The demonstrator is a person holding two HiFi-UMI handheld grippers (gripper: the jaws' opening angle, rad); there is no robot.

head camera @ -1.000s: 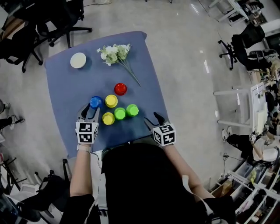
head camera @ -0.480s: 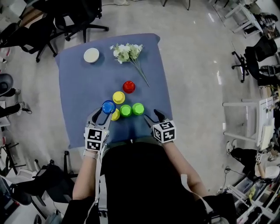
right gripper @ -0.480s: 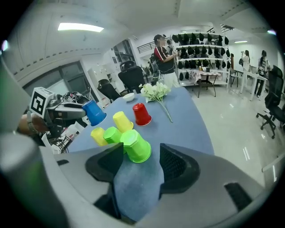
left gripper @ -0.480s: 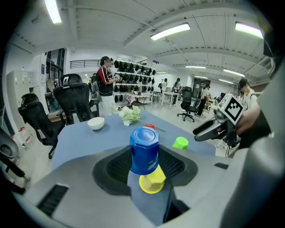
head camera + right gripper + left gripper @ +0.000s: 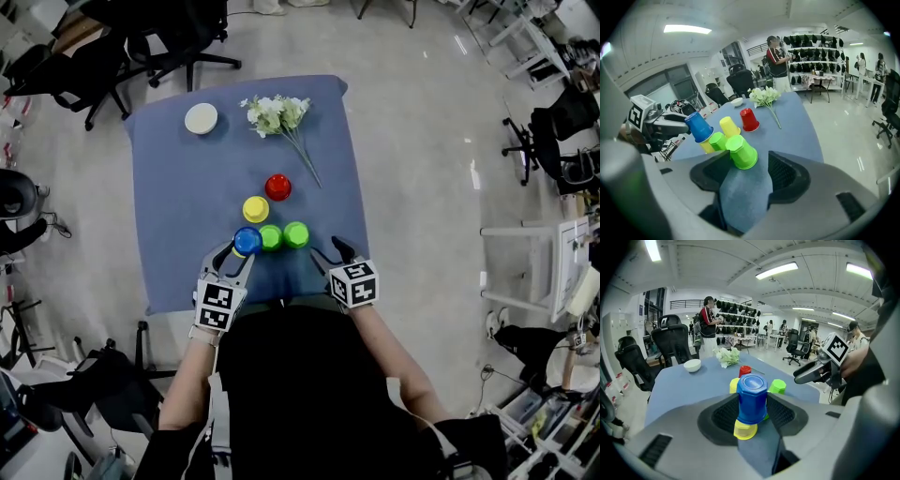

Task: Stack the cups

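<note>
The blue cup (image 5: pixel 752 397), turned upside down, is covering the top of a yellow cup (image 5: pixel 746 431) directly beneath it, so only that cup's lower part is showing. Whether the two are touching is hard to tell. From the head view the lower cup is almost wholly hidden. In the left gripper view, a second yellow cup (image 5: pixel 255 208) and a red cup (image 5: pixel 277 187) are peeking out from behind the blue cup. The person's body is cutting off the near edge of the blue-clothed bench (image 5: pixel 169 206).

The marker cube (image 5: pixel 216 306) behind the blue cup is showing a black-and-white square pattern.

The left claw (image 5: pixel 237 257) is gripping the blue cup by its sides, pads pressing on it. The right claw (image 5: pixel 749 165), to the right of the blue cup, is standing wide apart and holding nothing. A lime-green cup (image 5: pixel 740 151) is sitting just ahead between its tips, and another green cup (image 5: pixel 271 237) is standing right beside the blue cup.
</note>
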